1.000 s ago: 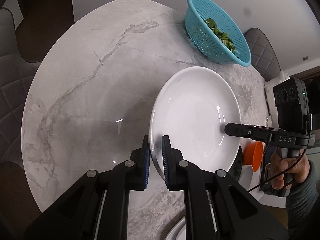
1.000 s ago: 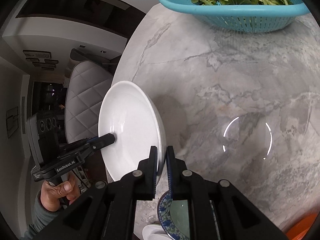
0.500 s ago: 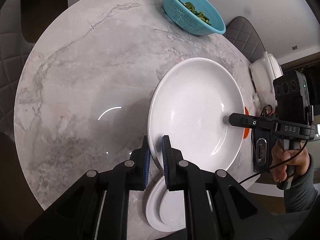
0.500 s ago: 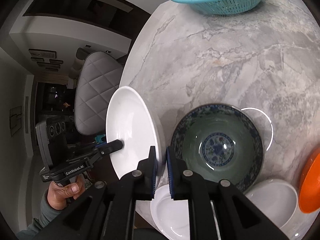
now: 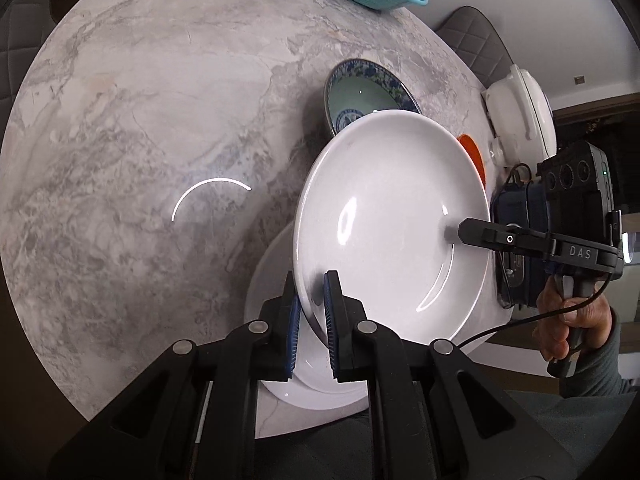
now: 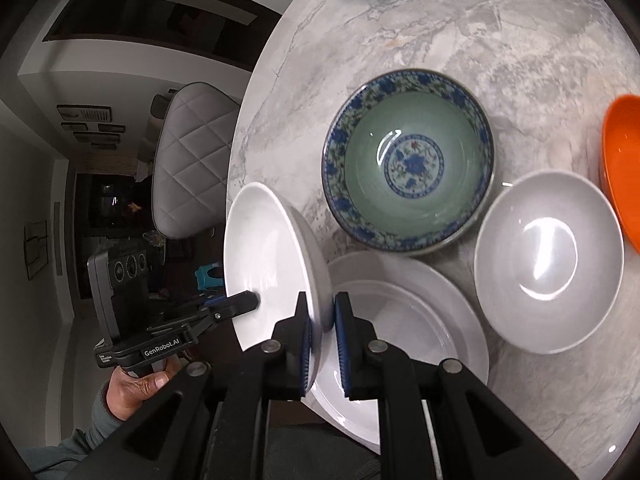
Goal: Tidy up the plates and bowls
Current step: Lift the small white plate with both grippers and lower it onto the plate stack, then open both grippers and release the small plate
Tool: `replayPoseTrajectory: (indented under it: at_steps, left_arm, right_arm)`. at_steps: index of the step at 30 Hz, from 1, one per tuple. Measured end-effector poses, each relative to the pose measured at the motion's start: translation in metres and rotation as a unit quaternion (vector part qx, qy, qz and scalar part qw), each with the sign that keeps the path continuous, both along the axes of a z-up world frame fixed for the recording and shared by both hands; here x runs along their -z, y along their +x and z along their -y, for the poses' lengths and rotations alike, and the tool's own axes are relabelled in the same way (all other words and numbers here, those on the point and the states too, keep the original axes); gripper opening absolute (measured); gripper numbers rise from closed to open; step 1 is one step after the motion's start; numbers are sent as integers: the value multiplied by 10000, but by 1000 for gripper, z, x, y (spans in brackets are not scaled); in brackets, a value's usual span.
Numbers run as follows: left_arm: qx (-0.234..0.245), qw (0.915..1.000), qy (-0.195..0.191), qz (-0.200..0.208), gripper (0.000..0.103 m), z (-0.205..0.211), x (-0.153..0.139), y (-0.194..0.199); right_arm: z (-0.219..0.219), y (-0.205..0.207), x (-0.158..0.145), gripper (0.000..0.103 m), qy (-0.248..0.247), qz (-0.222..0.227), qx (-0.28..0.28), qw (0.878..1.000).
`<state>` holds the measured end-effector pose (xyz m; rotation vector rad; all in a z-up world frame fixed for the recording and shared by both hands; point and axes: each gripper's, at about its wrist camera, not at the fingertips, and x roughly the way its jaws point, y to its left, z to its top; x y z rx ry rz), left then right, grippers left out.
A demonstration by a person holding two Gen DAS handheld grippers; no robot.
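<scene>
marble table, round: white plate held tilted, rim pinched by left gripper & right gripper, just over 2nd white plate. unstacked yet: patterned bowl, white bowl, orange bowl.

Two markings can be read, both on the hand-held grippers. White letters "DAS" stand on the black body of the right gripper, seen from the left wrist camera. "GenRobot.AI" is printed in white along the side of the left gripper, with a small label beside it too tiny to read
</scene>
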<state>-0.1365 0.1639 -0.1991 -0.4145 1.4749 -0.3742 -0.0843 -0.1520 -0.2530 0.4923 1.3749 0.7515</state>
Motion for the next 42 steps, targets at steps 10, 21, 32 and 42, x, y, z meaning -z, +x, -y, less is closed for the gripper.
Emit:
replayPoseTrajectory:
  at_steps: [10, 21, 32, 42]
  left_arm:
    - [294, 9994, 80, -180, 10, 23, 29, -44]
    - [681, 9961, 540, -168, 10, 47, 59, -42]
    - [824, 9931, 827, -138, 11, 71, 81, -30]
    - [721, 9933, 900, -122, 12, 66, 78, -28]
  right_arm:
    - [28, -56, 47, 14, -21, -356, 247, 9991]
    - [37, -70, 79, 13, -85, -491, 372, 9981]
    - [33, -73, 95, 13, -395, -466, 268, 9978]
    - [36, -72, 92, 13, -588, -250, 114, 9979]
